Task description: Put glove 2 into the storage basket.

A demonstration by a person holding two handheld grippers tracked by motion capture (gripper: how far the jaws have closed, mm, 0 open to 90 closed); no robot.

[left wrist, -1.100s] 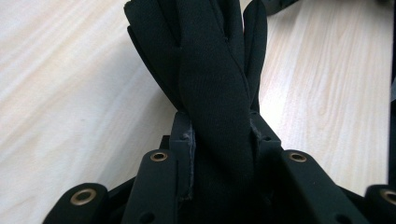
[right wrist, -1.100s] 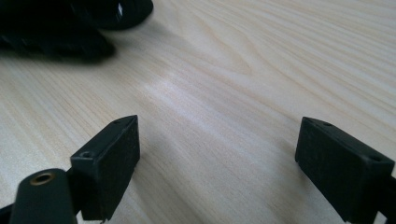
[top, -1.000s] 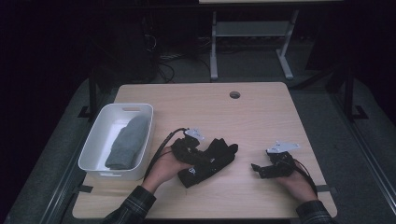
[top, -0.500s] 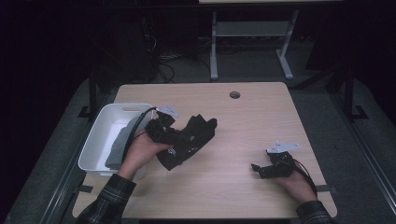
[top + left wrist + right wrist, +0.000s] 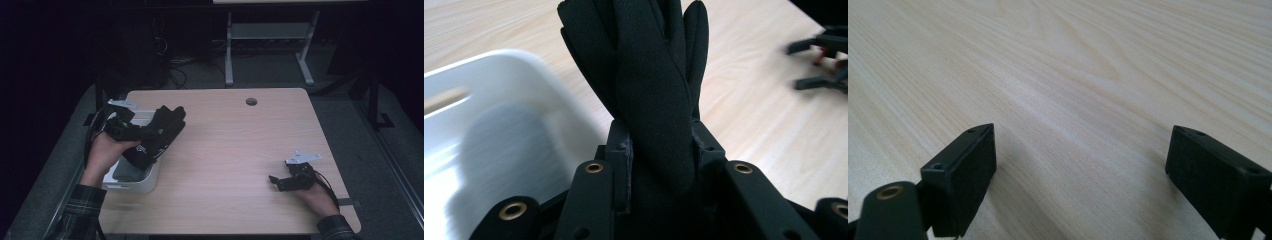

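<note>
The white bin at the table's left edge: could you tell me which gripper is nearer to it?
Left. The left gripper holds a black glove right over the white bin; the right gripper rests open on the table, far across from it.

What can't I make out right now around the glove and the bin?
- High view: black glove hides the white bin's far end and part of the grey item inside.
- Left gripper view: left gripper covers the glove's cuff; bin interior blurred.
- High view: right gripper small, jaw detail unclear.
</note>
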